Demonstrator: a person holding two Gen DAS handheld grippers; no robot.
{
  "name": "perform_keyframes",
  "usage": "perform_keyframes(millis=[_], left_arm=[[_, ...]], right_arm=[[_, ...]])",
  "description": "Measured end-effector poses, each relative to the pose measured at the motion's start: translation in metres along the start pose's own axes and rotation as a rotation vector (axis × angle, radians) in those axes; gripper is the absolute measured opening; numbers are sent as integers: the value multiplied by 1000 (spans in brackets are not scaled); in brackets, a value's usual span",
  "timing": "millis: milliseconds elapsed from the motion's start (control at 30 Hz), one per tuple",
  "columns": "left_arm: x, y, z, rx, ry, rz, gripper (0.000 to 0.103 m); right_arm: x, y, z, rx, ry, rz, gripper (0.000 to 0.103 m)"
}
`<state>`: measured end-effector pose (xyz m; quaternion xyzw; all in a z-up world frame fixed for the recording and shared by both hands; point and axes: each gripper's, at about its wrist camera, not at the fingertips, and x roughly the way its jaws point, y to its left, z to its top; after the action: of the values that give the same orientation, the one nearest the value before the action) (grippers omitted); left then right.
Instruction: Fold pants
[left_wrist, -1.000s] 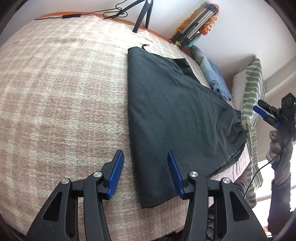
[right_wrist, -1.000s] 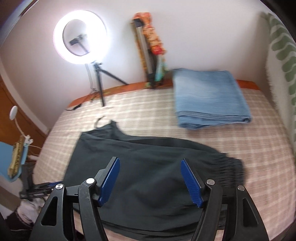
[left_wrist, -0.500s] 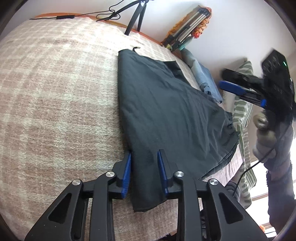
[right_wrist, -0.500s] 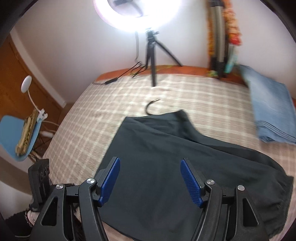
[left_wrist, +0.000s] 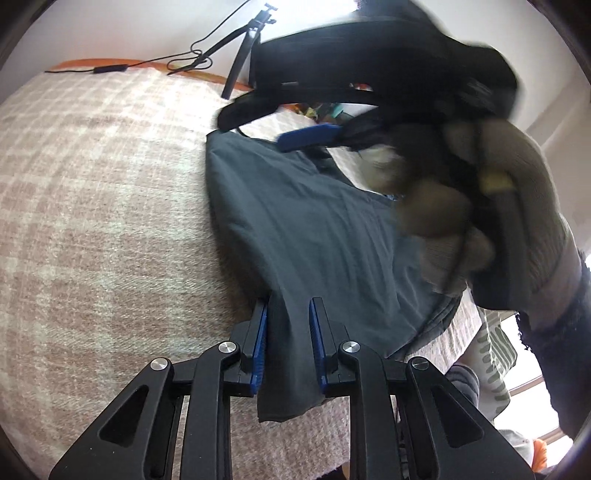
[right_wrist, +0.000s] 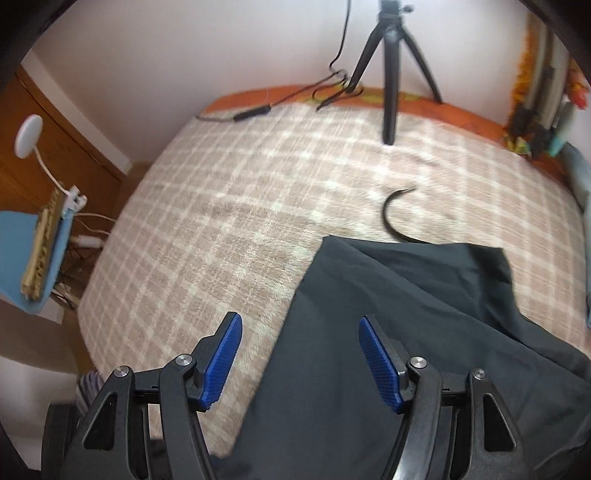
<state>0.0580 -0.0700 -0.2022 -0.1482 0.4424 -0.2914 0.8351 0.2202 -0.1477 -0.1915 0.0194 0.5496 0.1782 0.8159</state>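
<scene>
Here, the left gripper pinches an edge of the dark pants lying on the bed; the right gripper hovers wide above them.

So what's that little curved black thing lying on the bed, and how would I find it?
Start at the plaid blanket covering the bed and find the dark pants spread on it. Past their far edge, toward the black tripod, a thin black cord curls out in a hook shape from under the fabric. Unlike the cable by the wall, it is short and joins the pants.
</scene>
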Motion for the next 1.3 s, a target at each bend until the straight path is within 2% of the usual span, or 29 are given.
perform_keyframes(millis=[133, 233, 367, 433, 533, 600, 700, 733, 767, 867, 933, 1000, 1067, 1100, 1300], left_arm=[[1, -4, -1, 11, -3, -5, 18], [5, -7, 0, 16, -5, -4, 18], [7, -12, -1, 22, -3, 0, 18], [7, -13, -2, 25, -2, 4, 18], [9, -17, -2, 30, -4, 15, 18], [7, -19, -2, 38, -7, 38, 18], [6, -21, -4, 41, -12, 87, 33], [6, -21, -4, 34, -12, 104, 55], [8, -20, -4, 14, -11, 134, 66], [15, -11, -7, -22, 6, 106, 65], [20, -11, -10, -30, 25, 80, 63], [25, -7, -12, -38, 39, 62, 48], [31, -1, -13, -79, 57, 33, 11], [32, 3, -12, -105, 54, 9, 6], [1, 15, -4, -117, -36, -29, 3]], right_arm=[[27, 11, 12, -14, 60, -49, 67], [45, 19, 14, -39, 105, -105, 62], [60, 31, 13, -96, 134, -178, 62], [66, 35, 11, -116, 151, -212, 58], [72, 35, 10, -129, 167, -252, 48], [71, 33, 11, -124, 159, -258, 29], [67, 26, 14, -103, 151, -244, 16], [65, 22, 14, -91, 149, -231, 14], [64, 19, 14, -79, 146, -217, 10], [60, 8, 17, -34, 130, -173, 4], [56, 4, 16, -20, 117, -154, 3], [52, 1, 15, -12, 104, -138, 1], [48, -5, 15, 5, 88, -121, 1], [43, -8, 13, 16, 78, -108, 1], [19, -12, 7, 104, -5, -18, 0]])
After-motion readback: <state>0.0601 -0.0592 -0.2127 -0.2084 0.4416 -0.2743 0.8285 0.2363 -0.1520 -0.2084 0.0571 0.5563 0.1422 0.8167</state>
